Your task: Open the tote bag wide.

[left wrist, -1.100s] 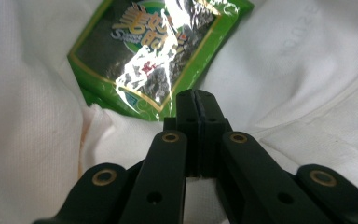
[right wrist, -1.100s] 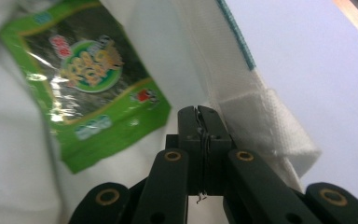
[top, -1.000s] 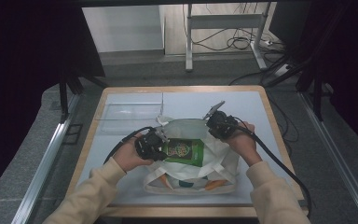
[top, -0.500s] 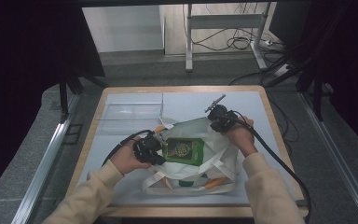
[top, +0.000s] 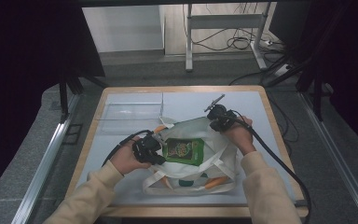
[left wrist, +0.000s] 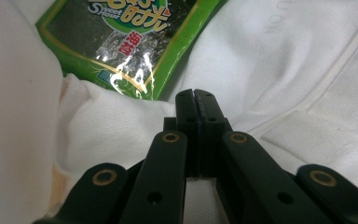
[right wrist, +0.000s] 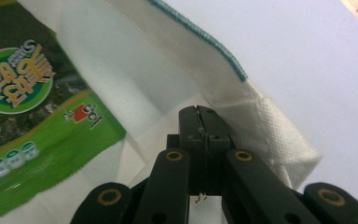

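- White cloth is the stuff in play: the tote bag (top: 200, 158) lies at the lower middle of the high view, its mouth pulled open, with the green snack packet (top: 182, 150) lying in that mouth.
- The left gripper (top: 154, 148), at centre left, has its jaws pressed together on the bag's near rim; in the left gripper view (left wrist: 196, 103) cloth bunches all round the tips.
- The right gripper (top: 216, 122), upper right of centre, is likewise clamped, on the rim by the teal-stitched hem (right wrist: 200, 32).
- Risk: thin fabric could slide out of either pinch if the hands pull apart too hard, and the mouth would fall shut.
- Risk: the glossy packet looks slippery; tilting the bag could send it out onto the table (top: 265, 112).
- The orange handles (top: 214, 182) at the lower edge could snag.
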`<state>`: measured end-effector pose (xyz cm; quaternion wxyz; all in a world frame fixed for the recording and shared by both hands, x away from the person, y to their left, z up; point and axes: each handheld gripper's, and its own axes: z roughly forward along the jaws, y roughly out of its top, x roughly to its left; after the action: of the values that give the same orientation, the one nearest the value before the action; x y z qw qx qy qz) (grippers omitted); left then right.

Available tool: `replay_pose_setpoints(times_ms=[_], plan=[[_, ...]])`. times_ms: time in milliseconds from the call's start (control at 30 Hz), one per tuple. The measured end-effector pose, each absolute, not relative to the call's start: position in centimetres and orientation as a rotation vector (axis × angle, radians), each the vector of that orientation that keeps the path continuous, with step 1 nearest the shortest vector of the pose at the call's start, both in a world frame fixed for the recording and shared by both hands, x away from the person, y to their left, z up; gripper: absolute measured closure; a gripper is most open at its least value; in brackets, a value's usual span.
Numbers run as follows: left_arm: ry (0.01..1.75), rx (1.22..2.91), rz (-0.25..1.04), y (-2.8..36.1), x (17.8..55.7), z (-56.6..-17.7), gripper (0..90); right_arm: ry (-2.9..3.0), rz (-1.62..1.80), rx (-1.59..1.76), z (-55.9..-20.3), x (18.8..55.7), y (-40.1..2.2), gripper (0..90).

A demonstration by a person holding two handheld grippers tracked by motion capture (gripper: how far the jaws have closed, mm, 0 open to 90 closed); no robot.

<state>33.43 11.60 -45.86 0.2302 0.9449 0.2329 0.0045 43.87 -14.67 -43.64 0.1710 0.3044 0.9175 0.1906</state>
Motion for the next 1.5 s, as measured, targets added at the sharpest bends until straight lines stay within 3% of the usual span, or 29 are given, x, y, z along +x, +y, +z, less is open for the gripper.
replay_pose_setpoints(times_ms=[500,1000,1167,1333,1500], plan=[[0.662,2.449,0.068,12.8,33.0,-43.8,90.0,2.607,0.737,0.765,-40.3,38.5,-14.8,88.4],[0.762,2.259,0.124,15.9,32.1,-41.9,87.7,2.67,0.887,0.825,-42.2,35.1,-16.0,84.7],[0.774,2.251,0.118,17.0,31.9,-41.9,82.7,2.702,0.892,0.814,-42.7,34.4,-16.1,74.6],[0.821,2.224,0.19,18.0,31.6,-42.0,65.6,2.67,0.894,0.836,-43.0,33.5,-15.7,48.1],[0.87,2.169,0.198,19.3,31.3,-41.6,47.4,2.62,0.943,0.9,-43.0,33.0,-15.5,34.9]])
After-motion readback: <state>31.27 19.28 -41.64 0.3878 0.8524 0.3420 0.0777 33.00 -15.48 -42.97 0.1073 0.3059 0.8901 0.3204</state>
